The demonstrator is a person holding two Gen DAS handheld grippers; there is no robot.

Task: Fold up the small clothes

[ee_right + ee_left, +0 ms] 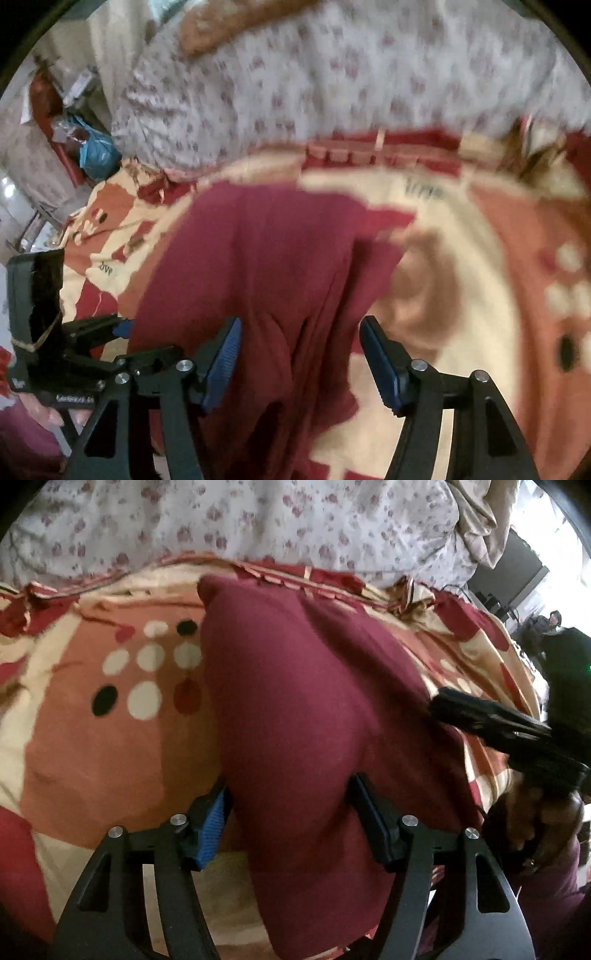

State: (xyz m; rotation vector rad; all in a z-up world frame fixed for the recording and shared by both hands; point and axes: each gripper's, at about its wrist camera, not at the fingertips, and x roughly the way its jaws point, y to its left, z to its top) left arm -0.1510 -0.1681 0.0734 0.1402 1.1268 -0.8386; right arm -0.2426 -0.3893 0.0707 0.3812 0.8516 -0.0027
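Note:
A maroon garment (303, 701) lies on a patterned bedspread (92, 738); it also shows in the right wrist view (258, 258), bunched into folds near the camera. My left gripper (290, 794) is open, its fingers on either side of the garment's near part. My right gripper (301, 332) is open over the garment's right edge, with cloth between its fingers. The right gripper also shows in the left wrist view (436, 701) at the garment's right side. The left gripper shows in the right wrist view (122, 326) at the left.
A white floral quilt (258, 520) is heaped along the far side of the bed, also in the right wrist view (332, 74). The bedspread (461, 258) has red, orange and cream patches. Room clutter and a blue bag (98, 153) lie beyond the bed's left edge.

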